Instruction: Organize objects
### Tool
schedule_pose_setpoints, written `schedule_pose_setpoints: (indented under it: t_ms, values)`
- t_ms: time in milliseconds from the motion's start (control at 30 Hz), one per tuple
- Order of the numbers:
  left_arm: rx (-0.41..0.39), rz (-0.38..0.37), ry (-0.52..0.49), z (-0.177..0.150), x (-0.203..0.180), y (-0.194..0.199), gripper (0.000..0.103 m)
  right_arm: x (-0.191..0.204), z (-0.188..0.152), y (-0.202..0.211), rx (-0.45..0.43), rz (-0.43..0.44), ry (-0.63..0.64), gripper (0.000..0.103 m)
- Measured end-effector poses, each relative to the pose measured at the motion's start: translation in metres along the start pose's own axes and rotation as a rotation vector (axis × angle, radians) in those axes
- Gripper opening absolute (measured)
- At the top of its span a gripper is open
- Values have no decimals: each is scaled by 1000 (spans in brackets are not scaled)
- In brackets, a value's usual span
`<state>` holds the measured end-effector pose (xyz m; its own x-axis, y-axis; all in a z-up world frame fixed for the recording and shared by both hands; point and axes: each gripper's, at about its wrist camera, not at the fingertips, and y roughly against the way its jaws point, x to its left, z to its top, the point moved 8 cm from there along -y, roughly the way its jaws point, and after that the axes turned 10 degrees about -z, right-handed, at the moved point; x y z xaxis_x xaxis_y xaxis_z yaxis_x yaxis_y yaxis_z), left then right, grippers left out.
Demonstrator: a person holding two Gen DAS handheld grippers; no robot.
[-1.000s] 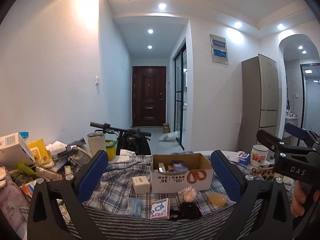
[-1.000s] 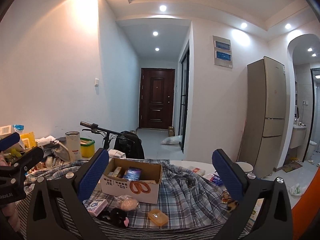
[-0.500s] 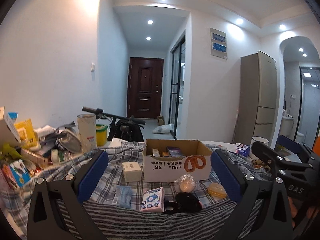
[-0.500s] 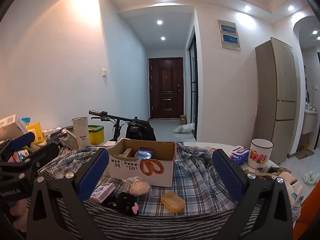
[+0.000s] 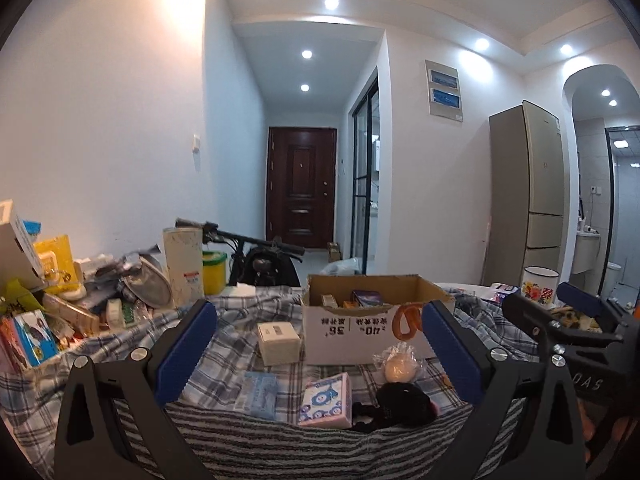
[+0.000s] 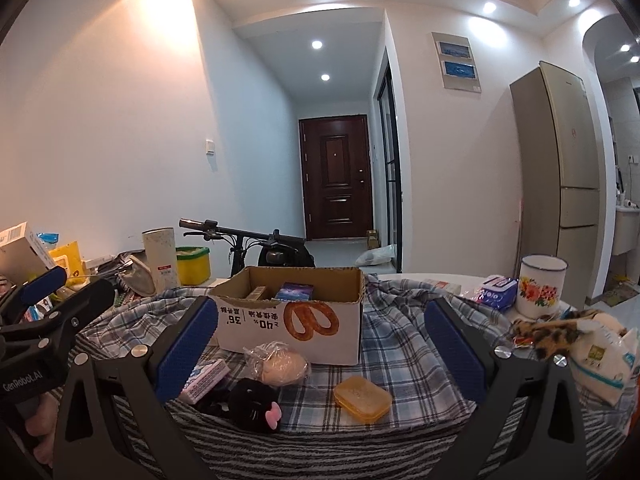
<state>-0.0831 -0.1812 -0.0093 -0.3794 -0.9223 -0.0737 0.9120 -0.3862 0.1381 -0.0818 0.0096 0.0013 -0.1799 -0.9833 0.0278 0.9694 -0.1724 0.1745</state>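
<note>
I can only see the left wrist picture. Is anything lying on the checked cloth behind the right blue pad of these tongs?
Observer: Yes. The right wrist view shows a yellow soap box lying flat on the cloth, in front of the cardboard box.
Operator: What's past the flowered mug on the right?
Observer: A white packet sits near the table's right edge, beside a leopard-print cloth.
Operator: Does the black toy have a face?
Observer: From the right it shows stitched whiskers and a pink patch.
</note>
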Motion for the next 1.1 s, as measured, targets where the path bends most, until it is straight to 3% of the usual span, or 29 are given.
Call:
schedule_pose_setpoints:
  t_ms: [233,400,633,1100]
  values:
    - [-9,-10,44,-7,4,4,103,15,-19,-10,30,-37,91,103]
    - [-25,-8,-3,-6,-5,8,103,8,-19,-8,23,-30,50,103]
    - [-11,-24,46,-9,2,6,103,-4,-17,-7,21,-16,-15,103]
    - [12,-8,9,-11,-4,2,103,4,-18,-7,22,-16,18,103]
